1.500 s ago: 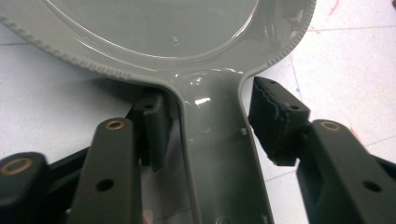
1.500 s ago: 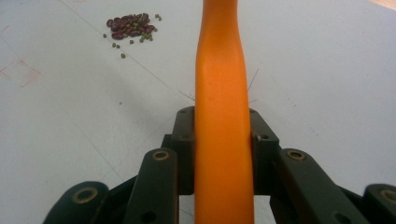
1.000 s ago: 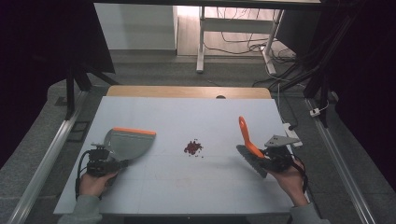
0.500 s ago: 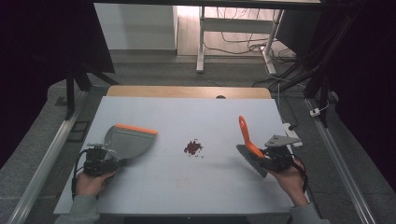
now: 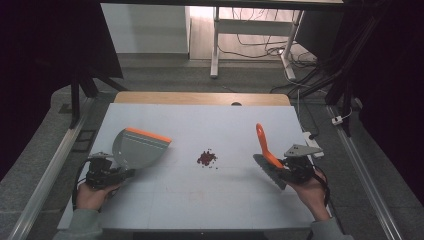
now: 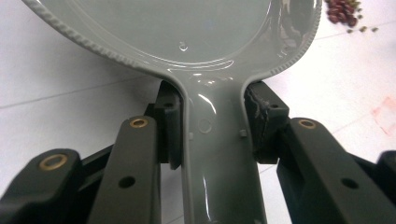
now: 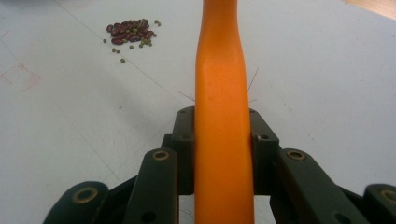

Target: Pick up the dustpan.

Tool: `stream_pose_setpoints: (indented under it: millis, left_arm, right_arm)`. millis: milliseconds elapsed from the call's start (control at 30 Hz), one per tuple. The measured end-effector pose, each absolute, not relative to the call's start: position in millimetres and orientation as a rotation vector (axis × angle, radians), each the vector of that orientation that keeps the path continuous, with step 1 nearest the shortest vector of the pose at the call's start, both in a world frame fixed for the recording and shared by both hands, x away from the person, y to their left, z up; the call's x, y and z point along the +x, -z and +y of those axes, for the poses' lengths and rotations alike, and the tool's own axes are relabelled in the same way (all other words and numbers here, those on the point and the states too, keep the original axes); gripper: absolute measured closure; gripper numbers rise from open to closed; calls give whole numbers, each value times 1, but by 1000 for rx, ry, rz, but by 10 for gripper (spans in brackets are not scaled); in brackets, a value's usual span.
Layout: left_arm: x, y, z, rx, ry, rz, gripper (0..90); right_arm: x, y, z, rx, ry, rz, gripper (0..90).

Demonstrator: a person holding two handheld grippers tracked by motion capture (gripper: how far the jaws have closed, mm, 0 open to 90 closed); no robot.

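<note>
Left gripper [image 5: 112, 172]: fingers [image 6: 170, 128] clenched on the handle of the grey dustpan [image 5: 140, 148], orange lip turned toward the bean pile [image 5: 206, 158] to receive it. Right gripper [image 5: 285, 167]: fingers [image 7: 184, 140] clenched on the orange-handled brush [image 5: 265, 150], bristle end low near the worktop [image 5: 200, 200]. Beans lie mid-worktop between both tools, well apart from each; judged set up for sweeping.

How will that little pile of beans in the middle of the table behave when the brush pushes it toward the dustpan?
The pile of beans is loose, with strays already lying apart from it, so it will probably scatter rather than move as one. The small round greenish ones look apt to roll on the smooth white table. Being tiny, they should be light for the brush to sweep toward the dustpan.
</note>
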State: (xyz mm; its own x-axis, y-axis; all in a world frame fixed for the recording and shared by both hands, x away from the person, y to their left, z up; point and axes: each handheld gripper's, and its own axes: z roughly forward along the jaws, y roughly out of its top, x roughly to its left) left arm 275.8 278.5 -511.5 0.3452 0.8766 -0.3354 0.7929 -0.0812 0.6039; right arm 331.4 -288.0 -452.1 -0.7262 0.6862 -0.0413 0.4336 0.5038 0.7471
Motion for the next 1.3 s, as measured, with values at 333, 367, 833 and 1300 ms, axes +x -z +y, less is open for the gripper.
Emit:
stream_pose_setpoints:
  millis: [333,367,833,1300]
  left_arm:
    - [274,505,280,1927,-153,1395,613]
    - [274,504,280,1932,-152,1387,612]
    - [272,495,275,1979,-152,1296,613]
    - [268,486,262,2049,-142,1186,613]
  right_arm:
    - [331,452,-287,928,-1060,2419,704]
    - [331,452,-287,929,-1062,2418,704]
    - [331,452,-287,929,-1064,2413,704]
    - [331,452,-287,933,-1067,2411,704]
